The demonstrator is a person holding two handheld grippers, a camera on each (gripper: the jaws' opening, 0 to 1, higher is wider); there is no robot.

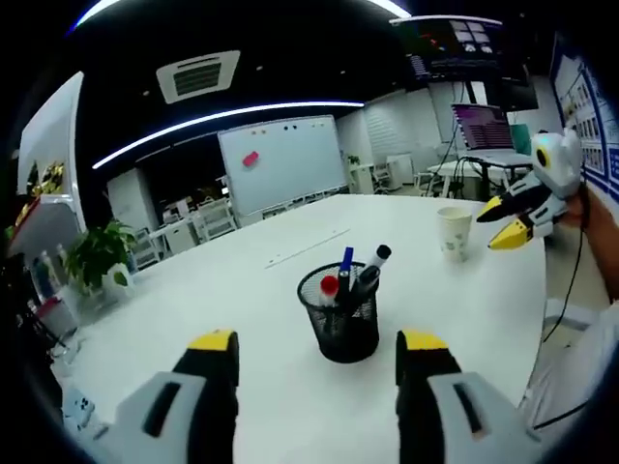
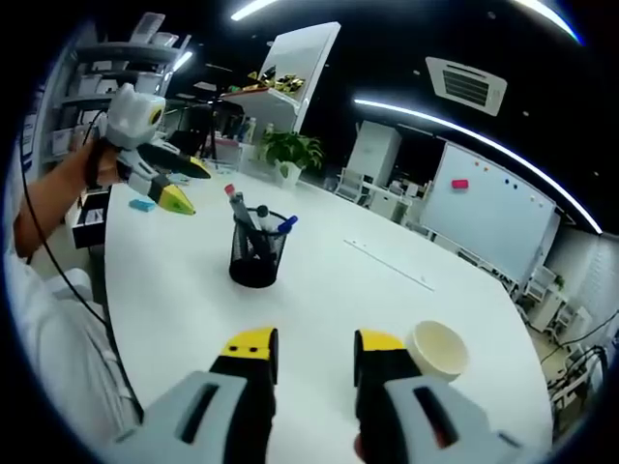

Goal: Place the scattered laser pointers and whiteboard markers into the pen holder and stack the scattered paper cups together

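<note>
Bright strip lights (image 1: 232,116) glow overhead against a dark ceiling, the white table (image 1: 242,290) beneath them evenly lit with soft shadows, edges bending hard and blurring toward each view's rim.

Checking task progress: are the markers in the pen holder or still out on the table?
In. The markers stand inside the black mesh pen holder; the right gripper view shows them there too. None lie loose on the white table.
</note>
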